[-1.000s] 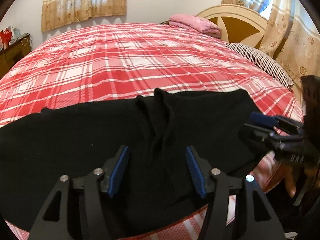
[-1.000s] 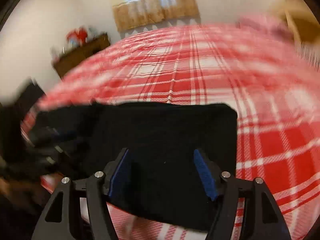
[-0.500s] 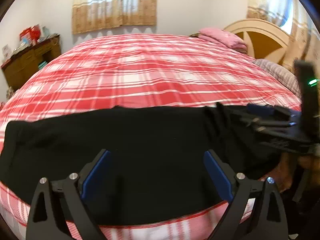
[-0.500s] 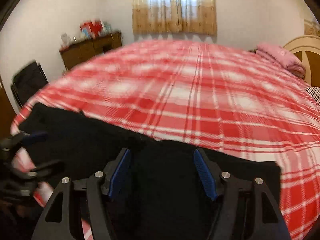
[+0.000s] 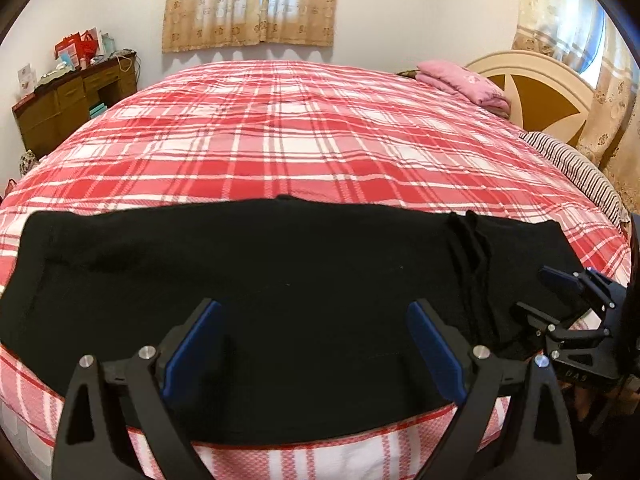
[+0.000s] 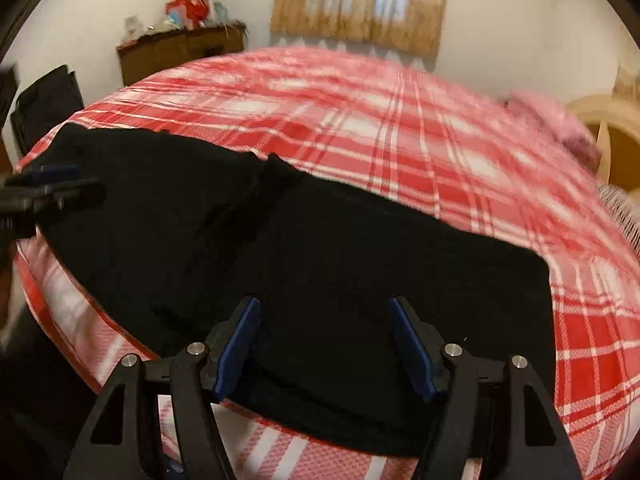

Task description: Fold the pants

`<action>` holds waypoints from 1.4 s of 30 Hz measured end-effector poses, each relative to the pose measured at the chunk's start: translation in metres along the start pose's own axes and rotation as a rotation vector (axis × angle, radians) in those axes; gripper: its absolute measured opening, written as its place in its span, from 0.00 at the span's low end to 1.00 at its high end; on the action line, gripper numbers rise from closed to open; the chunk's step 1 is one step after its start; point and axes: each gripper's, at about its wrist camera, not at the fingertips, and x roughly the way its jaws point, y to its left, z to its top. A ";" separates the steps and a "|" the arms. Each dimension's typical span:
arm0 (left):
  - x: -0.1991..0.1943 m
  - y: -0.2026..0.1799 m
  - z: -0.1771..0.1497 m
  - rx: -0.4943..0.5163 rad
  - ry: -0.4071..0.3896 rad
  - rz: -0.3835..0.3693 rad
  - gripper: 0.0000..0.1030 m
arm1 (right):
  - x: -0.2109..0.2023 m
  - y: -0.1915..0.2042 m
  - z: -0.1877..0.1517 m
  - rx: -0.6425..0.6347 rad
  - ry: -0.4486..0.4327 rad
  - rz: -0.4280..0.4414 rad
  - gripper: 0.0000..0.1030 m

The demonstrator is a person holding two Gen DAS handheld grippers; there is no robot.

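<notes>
Black pants [image 5: 280, 280] lie stretched sideways along the near edge of the red plaid bed [image 5: 300, 140]. A bunched ridge of cloth [image 5: 472, 248] stands up toward their right end. My left gripper [image 5: 314, 344] hovers over the middle of the pants, its jaws wide open and its blue pads clear of the cloth. My right gripper [image 5: 568, 308] shows at the far right, over the pants' right end. In the right wrist view the pants [image 6: 360, 260] run from upper left to lower right, and my right gripper [image 6: 324, 344] is open above them. My left gripper [image 6: 52, 188] is blurred at the left.
A folded pink blanket [image 5: 464, 84] and a striped pillow [image 5: 576, 176] lie by the cream headboard [image 5: 536, 92] at the far right. A wooden dresser [image 5: 68, 104] with clutter stands at the left wall. A dark bag [image 6: 48, 100] sits beside the bed. Plaid cover stretches beyond the pants.
My left gripper opened much wider and slid left along the pants, so the bunched ridge now lies to its right. My right gripper shifted over the pants' right part, still open.
</notes>
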 end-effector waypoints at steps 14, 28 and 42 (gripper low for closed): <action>-0.049 0.176 0.032 -0.126 -0.040 0.286 0.94 | -0.039 -0.016 0.007 0.128 -0.180 0.052 0.67; -0.023 0.195 0.002 -0.191 0.030 0.163 0.67 | -0.039 -0.057 -0.005 0.315 -0.164 0.044 0.67; -0.027 0.196 -0.008 -0.187 0.014 0.216 0.54 | -0.041 -0.040 -0.008 0.251 -0.183 0.054 0.67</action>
